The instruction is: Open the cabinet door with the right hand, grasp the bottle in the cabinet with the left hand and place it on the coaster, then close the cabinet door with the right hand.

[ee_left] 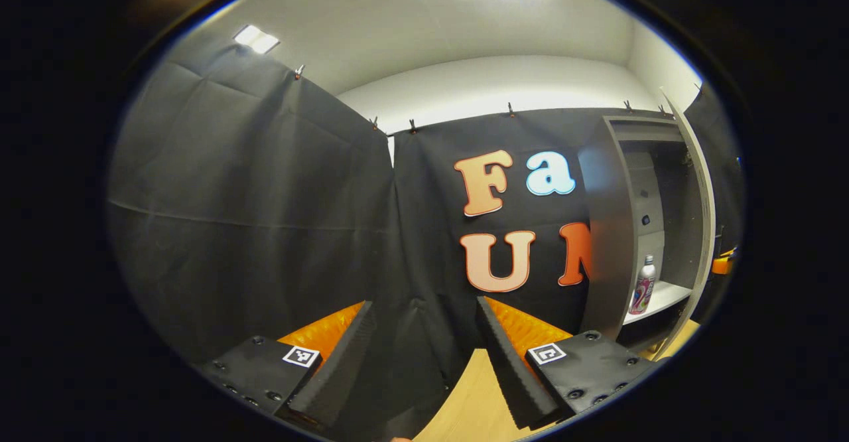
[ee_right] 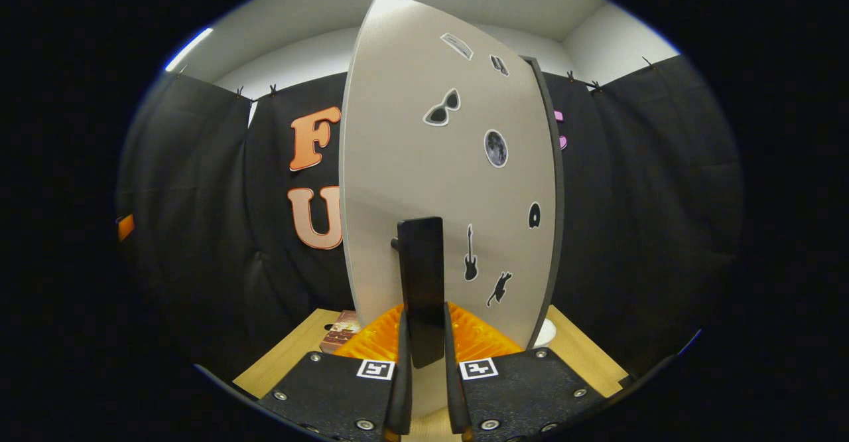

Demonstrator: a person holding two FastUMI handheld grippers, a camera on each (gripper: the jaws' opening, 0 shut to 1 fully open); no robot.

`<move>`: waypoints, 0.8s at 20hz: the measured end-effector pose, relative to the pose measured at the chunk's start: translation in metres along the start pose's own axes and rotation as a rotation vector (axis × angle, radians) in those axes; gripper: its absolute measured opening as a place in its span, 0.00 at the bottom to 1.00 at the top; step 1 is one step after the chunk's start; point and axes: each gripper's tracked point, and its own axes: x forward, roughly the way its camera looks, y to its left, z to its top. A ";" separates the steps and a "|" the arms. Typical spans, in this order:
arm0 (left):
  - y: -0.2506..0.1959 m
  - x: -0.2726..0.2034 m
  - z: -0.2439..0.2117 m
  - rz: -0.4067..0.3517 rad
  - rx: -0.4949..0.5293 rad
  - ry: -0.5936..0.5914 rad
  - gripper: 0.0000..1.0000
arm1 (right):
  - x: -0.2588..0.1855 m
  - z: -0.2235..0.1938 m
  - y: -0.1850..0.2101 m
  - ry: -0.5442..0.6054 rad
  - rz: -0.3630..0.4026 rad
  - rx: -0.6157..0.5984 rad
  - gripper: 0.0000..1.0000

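Wooden tabletop (ee_left: 474,402) lay beneath the left gripper (ee_left: 424,356), its fingers spread and empty; farther right the bottle (ee_left: 642,287) stood upright on the open cabinet (ee_left: 607,229) shelf. The right gripper (ee_right: 424,369) clamped the dark handle (ee_right: 420,276) of the door (ee_right: 424,183), apparently swung wide.

Pale grey cabinet door (ee_right: 424,183), dotted with black stickers (ee_right: 469,253); black handle (ee_right: 420,283). Grey cabinet (ee_left: 607,229), white shelf (ee_left: 663,296). Silver bottle (ee_left: 642,287), pink swirled label. Light wood table (ee_right: 584,356).
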 end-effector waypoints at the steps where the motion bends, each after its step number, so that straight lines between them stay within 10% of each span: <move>1: -0.005 0.003 -0.001 -0.011 -0.002 0.002 0.98 | -0.002 0.000 -0.006 -0.001 -0.014 -0.016 0.22; 16: -0.103 0.025 -0.004 -0.177 -0.007 0.018 0.97 | -0.029 -0.002 -0.058 0.006 -0.182 -0.020 0.01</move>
